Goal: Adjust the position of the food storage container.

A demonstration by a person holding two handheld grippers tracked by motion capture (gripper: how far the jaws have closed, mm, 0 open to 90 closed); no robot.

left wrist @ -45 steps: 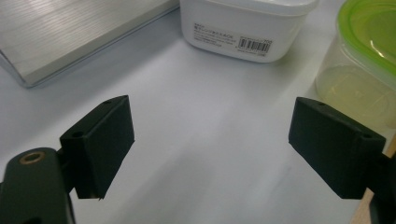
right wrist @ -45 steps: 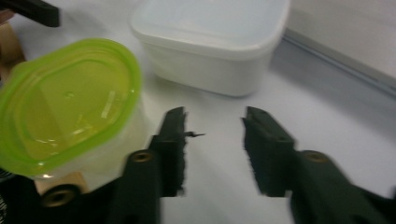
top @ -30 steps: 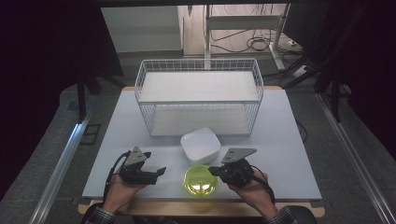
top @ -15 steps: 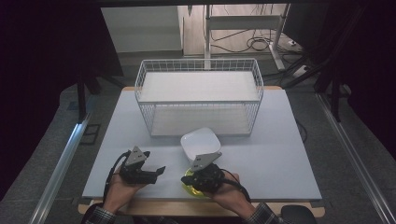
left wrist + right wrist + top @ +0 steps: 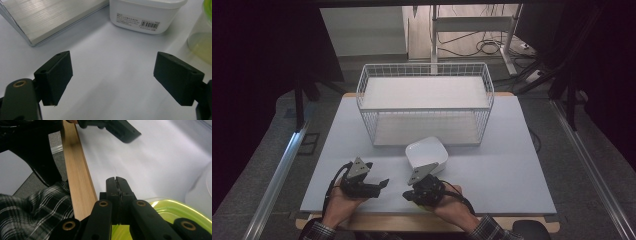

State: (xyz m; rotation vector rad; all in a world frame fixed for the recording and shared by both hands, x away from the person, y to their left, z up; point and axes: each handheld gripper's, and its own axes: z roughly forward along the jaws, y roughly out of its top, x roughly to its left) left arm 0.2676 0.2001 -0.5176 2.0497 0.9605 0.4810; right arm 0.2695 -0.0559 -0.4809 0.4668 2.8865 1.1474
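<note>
A white square container with a barcode label sits on the table in front of the wire basket. A green translucent container lies right under my right gripper, also seen at the edge of the left gripper view. My right gripper is shut with nothing between its jaws, pointing left toward my left gripper. That left gripper stands open over bare table, aimed at the white container.
The pale blue table top has a wooden front edge. A plaid sleeve lies by that edge. The wire basket's base is close at the left gripper's front left. Cables and a metal stand lie beyond the table.
My right gripper has moved left along the table's front and now covers the green container in the high view. The left gripper has stayed put.
</note>
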